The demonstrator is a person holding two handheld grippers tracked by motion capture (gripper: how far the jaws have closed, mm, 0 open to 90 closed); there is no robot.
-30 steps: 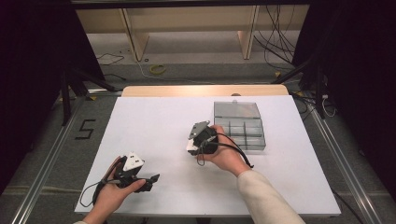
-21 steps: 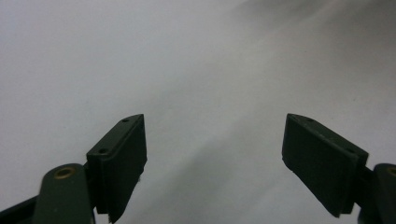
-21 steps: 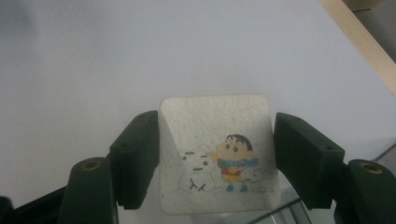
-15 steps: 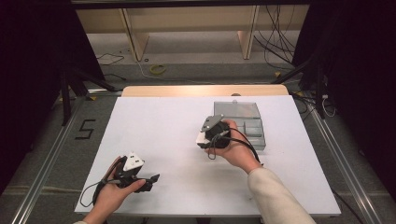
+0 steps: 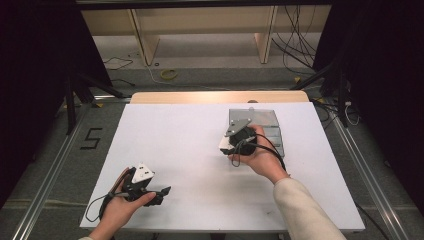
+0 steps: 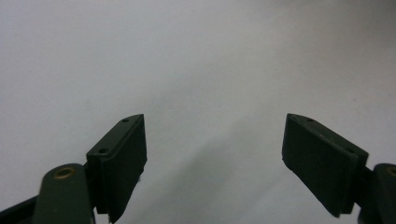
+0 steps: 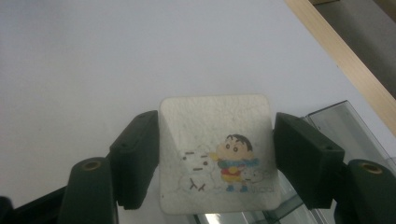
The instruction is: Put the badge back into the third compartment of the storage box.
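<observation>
holding: right gripper (image 7: 215,154) is clamped on a white card (image 7: 215,154), one black pad pressed on each side edge
card: square with rounded corners, rough white face, cartoon print of a child in a red coat beside a snowman low on it; in the high view the card (image 5: 224,143) shows as a white bit under the right gripper (image 5: 231,141)
place: card is up off the table (image 5: 175,145), just left of the box (image 5: 272,125), over its near left corner
box: clear, with compartments, lying at the far right of the table; its rim (image 7: 343,116) shows behind the right pad
left gripper: (image 5: 159,192) low at the near left edge of the table, well apart from the card
left jaws: (image 6: 215,158) wide apart, nothing between them, bare white table (image 6: 196,65) beyond
</observation>
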